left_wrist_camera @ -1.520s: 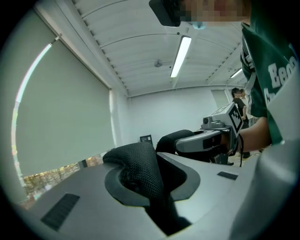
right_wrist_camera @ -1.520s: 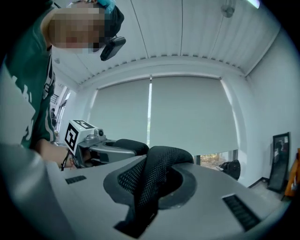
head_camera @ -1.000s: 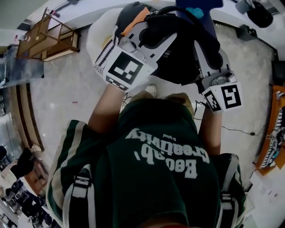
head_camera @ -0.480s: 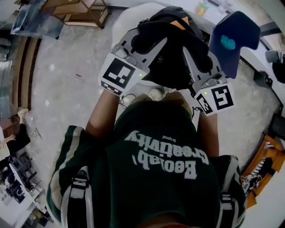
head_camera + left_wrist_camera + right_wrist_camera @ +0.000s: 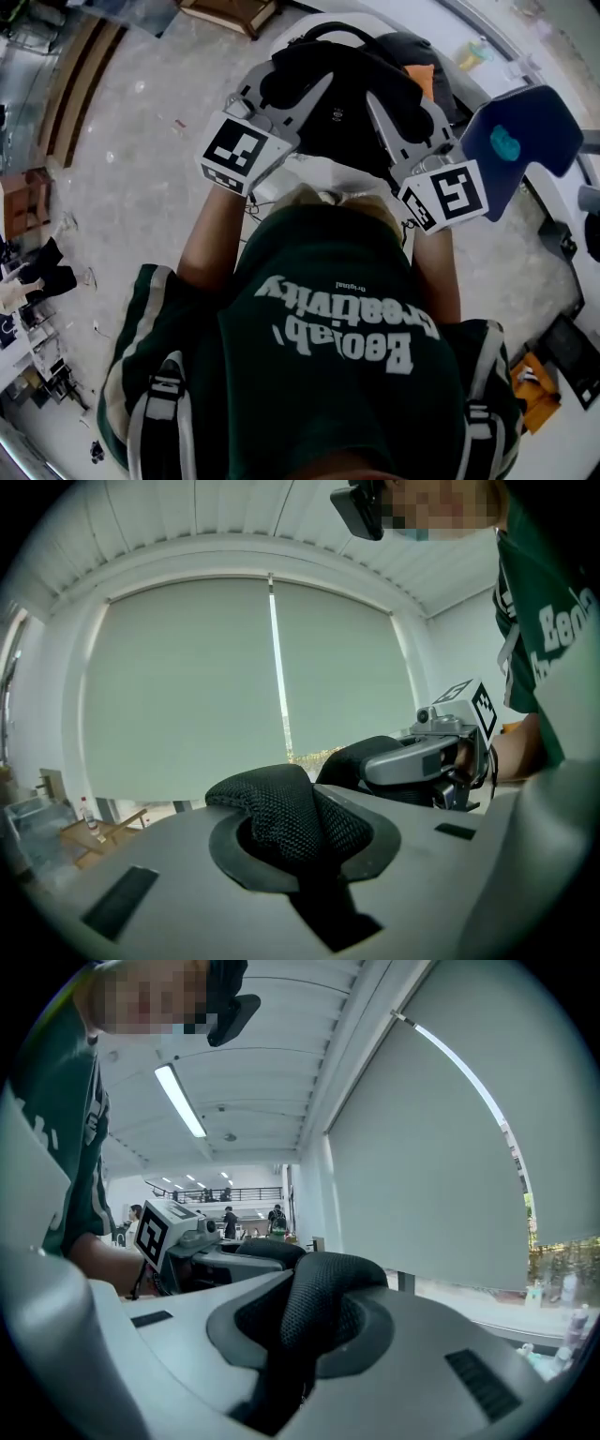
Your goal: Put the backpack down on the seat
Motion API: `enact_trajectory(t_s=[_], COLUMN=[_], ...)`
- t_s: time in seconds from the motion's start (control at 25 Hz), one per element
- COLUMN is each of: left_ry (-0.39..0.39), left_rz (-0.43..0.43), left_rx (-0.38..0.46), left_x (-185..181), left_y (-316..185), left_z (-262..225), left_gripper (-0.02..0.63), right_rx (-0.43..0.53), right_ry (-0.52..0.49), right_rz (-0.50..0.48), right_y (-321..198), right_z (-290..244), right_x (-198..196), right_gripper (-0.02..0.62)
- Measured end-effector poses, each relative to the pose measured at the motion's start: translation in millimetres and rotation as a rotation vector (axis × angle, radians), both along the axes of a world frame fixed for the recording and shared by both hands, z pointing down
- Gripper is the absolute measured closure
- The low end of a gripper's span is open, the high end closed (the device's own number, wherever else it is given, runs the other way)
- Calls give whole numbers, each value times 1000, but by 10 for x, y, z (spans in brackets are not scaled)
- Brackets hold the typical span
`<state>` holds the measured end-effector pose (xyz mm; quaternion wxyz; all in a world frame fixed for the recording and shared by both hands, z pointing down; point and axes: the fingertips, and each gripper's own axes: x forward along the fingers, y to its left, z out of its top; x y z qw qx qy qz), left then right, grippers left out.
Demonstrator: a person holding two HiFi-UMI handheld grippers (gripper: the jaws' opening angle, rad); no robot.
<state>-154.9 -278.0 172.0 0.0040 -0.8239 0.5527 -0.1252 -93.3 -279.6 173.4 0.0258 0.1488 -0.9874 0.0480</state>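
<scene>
In the head view a black backpack (image 5: 342, 103) with an orange patch hangs between my two grippers, in front of the person's chest. My left gripper (image 5: 291, 89) is shut on a black mesh shoulder strap (image 5: 286, 817), which bulges up out of its jaws. My right gripper (image 5: 398, 112) is shut on the other mesh strap (image 5: 319, 1316). Each gripper view shows the opposite gripper close by, the right gripper (image 5: 431, 757) and the left gripper (image 5: 192, 1241). A white rounded seat (image 5: 314, 178) shows under and behind the pack; whether the pack rests on it I cannot tell.
A blue chair back (image 5: 520, 136) with a teal spot stands close to the right of my right gripper. Pale stone floor (image 5: 131, 159) spreads to the left, with wooden furniture (image 5: 225, 9) at the top edge. A large window blind (image 5: 234, 686) fills the background ahead.
Both grippers and the backpack have swung round together. The blue chair back has gone from the top to the right of the head view, and the wooden furniture has slid to the top edge.
</scene>
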Motion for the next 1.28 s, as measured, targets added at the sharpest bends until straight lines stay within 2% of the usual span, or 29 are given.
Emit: enact_trajectory(t_s=[0.16,0.36,0.64,0.84,1.04,1.28], left_ry=[-3,16,28,38,52,78], left_rz=[-60,-97,-106,-65,0,102], left_rx=[-10,-30,-76,-133,-183,-274], left_x=[55,27,-165,-373,-922,-1339], left_y=[-208,-363,-594,-707,-854,-1046], left_z=[47,134,370,593,878,1347], left_gripper=[523,523,523,523,523,520], right_rx=[16,31,-22,-78,-144,-270], right_ry=[2,7,30,53,93,115], right_rz=[-62,-89,-93,-55,4,118], right_y=[-261,-469,-746,-842,-984,-1197], right_z=[30,79,302,525,810,1283], right_x=[58,17,-201,-410,-967,-1384], right_gripper=[520,520,520,520,520,520])
